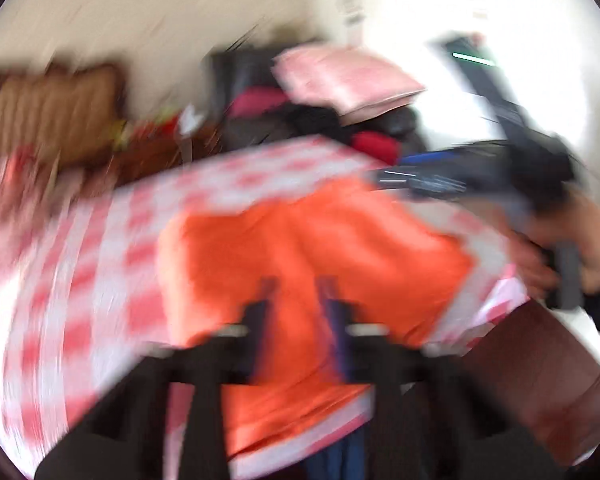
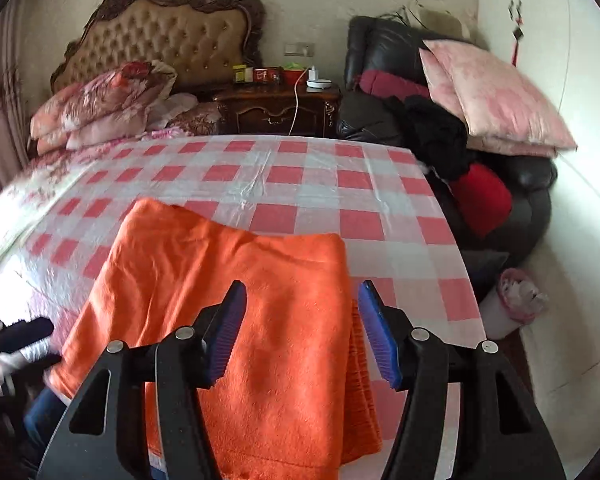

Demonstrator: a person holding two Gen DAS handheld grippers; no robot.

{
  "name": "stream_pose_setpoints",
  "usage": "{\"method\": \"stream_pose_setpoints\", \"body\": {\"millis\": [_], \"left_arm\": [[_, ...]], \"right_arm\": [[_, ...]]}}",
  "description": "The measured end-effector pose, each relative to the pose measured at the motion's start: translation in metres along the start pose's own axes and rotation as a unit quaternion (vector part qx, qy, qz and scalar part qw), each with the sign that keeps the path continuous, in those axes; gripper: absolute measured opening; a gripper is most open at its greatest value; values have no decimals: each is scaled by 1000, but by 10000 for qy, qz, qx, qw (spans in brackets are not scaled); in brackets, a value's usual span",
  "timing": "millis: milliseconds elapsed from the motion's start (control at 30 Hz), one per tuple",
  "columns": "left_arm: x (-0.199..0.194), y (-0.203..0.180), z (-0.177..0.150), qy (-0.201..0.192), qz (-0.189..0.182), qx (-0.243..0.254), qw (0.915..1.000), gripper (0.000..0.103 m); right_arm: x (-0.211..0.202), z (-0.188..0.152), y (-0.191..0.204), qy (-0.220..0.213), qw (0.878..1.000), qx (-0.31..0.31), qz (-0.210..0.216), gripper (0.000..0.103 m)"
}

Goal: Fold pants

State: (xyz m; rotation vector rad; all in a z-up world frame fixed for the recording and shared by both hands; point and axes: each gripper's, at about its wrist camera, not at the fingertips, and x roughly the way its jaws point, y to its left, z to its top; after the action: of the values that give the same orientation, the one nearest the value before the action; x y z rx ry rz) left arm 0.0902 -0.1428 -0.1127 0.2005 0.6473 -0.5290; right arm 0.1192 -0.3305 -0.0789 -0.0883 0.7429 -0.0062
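- Pants (image 2: 228, 320) of orange fleece lie folded on the counter (image 2: 400, 216), which wears a red-and-white checked cloth; they sit at its near edge, nearer the near left corner, and the bottom of the fabric reaches or hangs over that edge.
- A second layer of the same orange cloth peeks out along the right side of the fold.
- The right gripper (image 2: 302, 332) hovers over the near part of the pants with its blue-padded jaws spread apart — nothing is between the pads, and the fabric lies flat below them.
- The left gripper (image 1: 296, 300) is badly blurred in its own view; its dark fingers stand close together over the orange cloth, clenched, and whether any fabric is pinched between them cannot be told.
- In the left wrist view a hand (image 1: 560, 256) at the right edge grips the handle of the other tool.
- Beyond the far edge of the counter stand a dark wooden nightstand (image 2: 278, 110), a bed with a tufted headboard (image 2: 164, 36), and a black sofa (image 2: 384, 56) piled with clothes and a pink pillow (image 2: 500, 100).
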Motion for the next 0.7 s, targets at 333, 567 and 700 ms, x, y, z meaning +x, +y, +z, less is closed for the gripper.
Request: {"method": "stream_pose_setpoints", "body": {"millis": [333,567,700], "left_arm": [[14,60,-38,646,62,-247,9976,5],[82,86,44,3,281,164,9995,26],[142,108,67,584,146,-125,9981,24]], "right_arm": [[43,-46,-14,846,9948,-79,-556,69],[46,24,11,615,9977,199,-211,70],[105,39,15,1059,9928,126,-547,71]]}}
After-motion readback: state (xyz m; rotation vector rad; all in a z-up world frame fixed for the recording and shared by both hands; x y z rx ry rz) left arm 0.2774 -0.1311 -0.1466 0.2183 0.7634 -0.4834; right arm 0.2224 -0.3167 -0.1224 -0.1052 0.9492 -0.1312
